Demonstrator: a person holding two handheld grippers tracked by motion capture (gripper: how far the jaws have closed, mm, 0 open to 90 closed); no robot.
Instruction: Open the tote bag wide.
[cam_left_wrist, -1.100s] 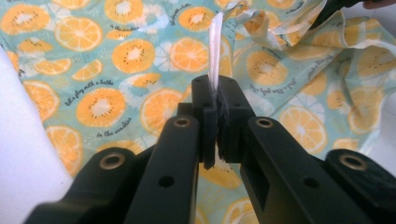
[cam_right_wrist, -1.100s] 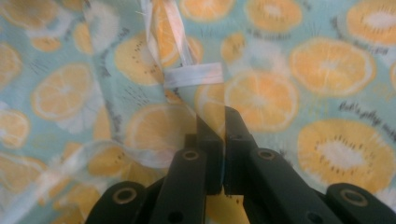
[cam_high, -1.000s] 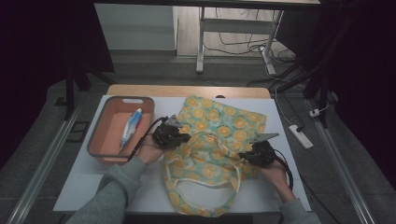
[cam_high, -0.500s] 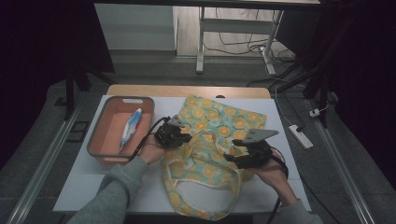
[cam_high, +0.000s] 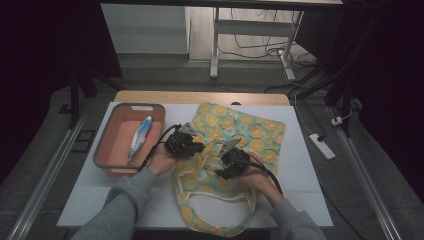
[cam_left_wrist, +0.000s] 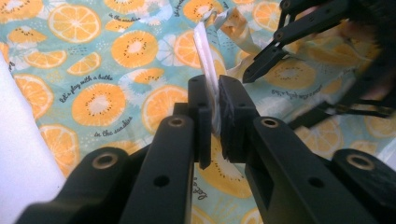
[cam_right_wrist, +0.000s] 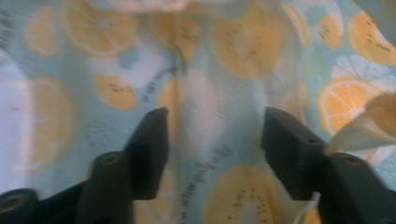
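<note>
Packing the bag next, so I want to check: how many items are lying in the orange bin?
1: a toothpaste tube lies lengthwise in the orange bin, toward its right wall. Nothing else shows inside, though the near wall may hide something small.

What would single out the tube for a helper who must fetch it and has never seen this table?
Start at the white table, then find the orange bin at its left end, beside the fruit-print bag. The tube lies inside it: white and blue, the bin's lone item.

Basket (cam_high: 102, 150) left; probably open right.
</note>
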